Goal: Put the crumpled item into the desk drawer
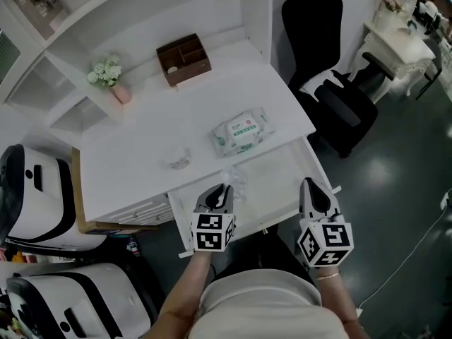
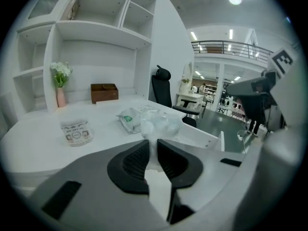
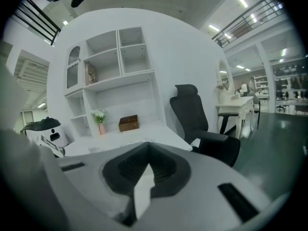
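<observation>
A crumpled clear plastic item (image 1: 235,178) hangs over the left part of the open desk drawer (image 1: 281,179), which is pulled out from the white desk (image 1: 141,140). My left gripper (image 1: 225,188) is shut on it. In the left gripper view the plastic (image 2: 159,124) bulges out ahead of the two dark pads, pinched between them. My right gripper (image 1: 311,184) hovers over the drawer's right edge; its jaws meet with nothing between them in the right gripper view (image 3: 148,163).
On the desk lie a wet-wipes pack (image 1: 241,131) and a small clear packet (image 1: 180,159). A brown wooden organizer (image 1: 183,58) and a pink vase of flowers (image 1: 113,78) stand at the back. A black office chair (image 1: 332,83) is at the right, white machines (image 1: 35,196) at the left.
</observation>
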The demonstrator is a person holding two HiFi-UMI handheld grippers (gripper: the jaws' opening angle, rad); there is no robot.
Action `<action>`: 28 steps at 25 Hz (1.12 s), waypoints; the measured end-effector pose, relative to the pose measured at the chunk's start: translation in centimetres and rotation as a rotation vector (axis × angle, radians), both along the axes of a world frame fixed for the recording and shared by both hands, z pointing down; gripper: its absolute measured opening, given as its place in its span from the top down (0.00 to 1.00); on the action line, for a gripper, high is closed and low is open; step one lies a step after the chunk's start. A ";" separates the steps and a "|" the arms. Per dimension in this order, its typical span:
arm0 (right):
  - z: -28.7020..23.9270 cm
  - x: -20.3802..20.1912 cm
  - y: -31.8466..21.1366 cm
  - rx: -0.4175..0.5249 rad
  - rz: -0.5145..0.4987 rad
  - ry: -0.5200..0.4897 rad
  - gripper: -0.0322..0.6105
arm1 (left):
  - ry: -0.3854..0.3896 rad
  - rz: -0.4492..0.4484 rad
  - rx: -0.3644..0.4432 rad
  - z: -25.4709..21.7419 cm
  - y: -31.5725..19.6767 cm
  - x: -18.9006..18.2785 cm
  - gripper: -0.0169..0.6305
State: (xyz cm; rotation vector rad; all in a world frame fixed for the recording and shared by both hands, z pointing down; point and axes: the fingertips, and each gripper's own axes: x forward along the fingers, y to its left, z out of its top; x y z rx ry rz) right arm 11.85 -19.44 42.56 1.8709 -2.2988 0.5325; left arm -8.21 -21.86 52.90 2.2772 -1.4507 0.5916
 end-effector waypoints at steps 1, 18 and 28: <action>0.1 0.1 -0.1 -0.003 0.002 -0.001 0.95 | -0.004 0.005 -0.012 0.6 -0.1 0.3 0.90; 1.1 1.0 -1.4 -0.038 0.017 -0.002 0.95 | -0.102 0.089 -0.273 10.0 -0.5 1.5 0.90; 1.6 1.0 -1.6 -0.056 0.008 -0.002 0.95 | -0.190 0.087 -0.389 14.4 -0.5 0.4 0.90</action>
